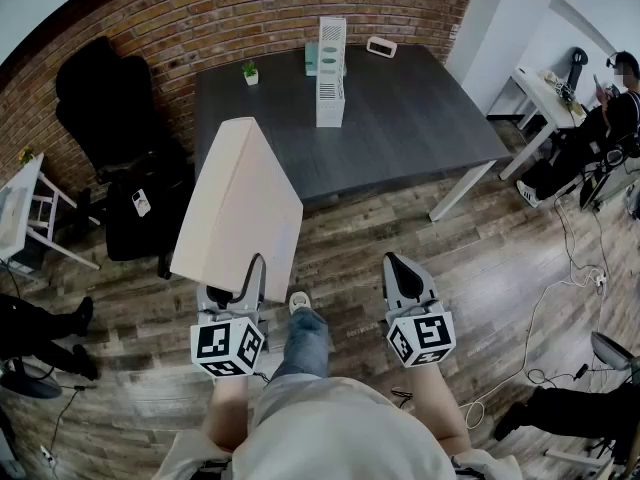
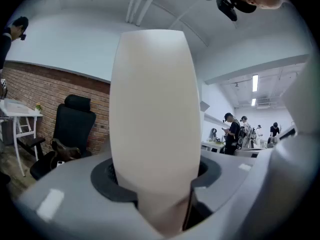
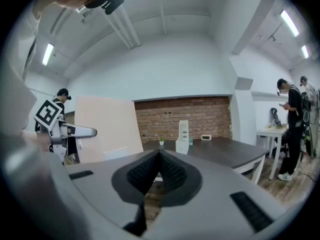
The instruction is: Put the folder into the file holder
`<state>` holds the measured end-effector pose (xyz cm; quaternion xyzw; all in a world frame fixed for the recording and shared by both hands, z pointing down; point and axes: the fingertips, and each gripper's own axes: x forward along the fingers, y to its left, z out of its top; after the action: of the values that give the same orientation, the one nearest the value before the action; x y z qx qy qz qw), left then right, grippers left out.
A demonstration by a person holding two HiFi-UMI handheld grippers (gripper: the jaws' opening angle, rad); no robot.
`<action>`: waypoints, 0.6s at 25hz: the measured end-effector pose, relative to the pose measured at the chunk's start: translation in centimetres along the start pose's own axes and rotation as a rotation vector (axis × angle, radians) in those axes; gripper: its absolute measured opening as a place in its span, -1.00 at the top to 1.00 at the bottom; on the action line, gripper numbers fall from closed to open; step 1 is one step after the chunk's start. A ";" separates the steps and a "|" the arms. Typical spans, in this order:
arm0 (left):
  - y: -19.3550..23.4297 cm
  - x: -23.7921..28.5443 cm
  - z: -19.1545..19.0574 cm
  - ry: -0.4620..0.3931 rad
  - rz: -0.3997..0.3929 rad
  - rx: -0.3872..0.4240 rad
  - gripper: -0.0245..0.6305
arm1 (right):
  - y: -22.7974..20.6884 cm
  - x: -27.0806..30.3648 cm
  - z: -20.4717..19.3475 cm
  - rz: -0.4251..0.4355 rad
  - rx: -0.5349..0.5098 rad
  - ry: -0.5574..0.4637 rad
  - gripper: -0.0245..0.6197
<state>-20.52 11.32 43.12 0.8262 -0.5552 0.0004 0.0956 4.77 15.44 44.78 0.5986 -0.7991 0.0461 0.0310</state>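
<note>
A pale beige folder stands upright over the wooden floor, short of the dark table. My left gripper is shut on its lower edge; in the left gripper view the folder rises between the jaws and fills the middle. The white file holder stands upright at the far middle of the table, also small in the right gripper view as the file holder. My right gripper is shut and empty, held beside the left one, its pads touching. The folder shows at left there.
A small potted plant, a green-white item and a small white clock sit at the table's far edge. A black office chair stands left of the table. People and desks are at the right. My leg is between the grippers.
</note>
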 end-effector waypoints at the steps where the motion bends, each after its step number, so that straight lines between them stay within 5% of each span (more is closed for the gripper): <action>1: -0.5 -1.7 -0.3 0.000 -0.001 0.000 0.10 | 0.6 -1.4 0.1 0.001 0.000 -0.005 0.92; 8: -3.5 -11.6 -0.7 -0.018 -0.012 0.034 0.10 | 4.4 -10.3 0.5 0.007 0.036 -0.032 0.92; 15: -4.6 -15.7 0.0 -0.050 -0.018 0.026 0.10 | 5.5 -14.5 1.0 0.006 0.041 -0.058 0.92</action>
<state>-22.29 27.42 40.67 0.8320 -0.5500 -0.0140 0.0707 3.57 30.72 42.08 0.5978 -0.8004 0.0452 -0.0044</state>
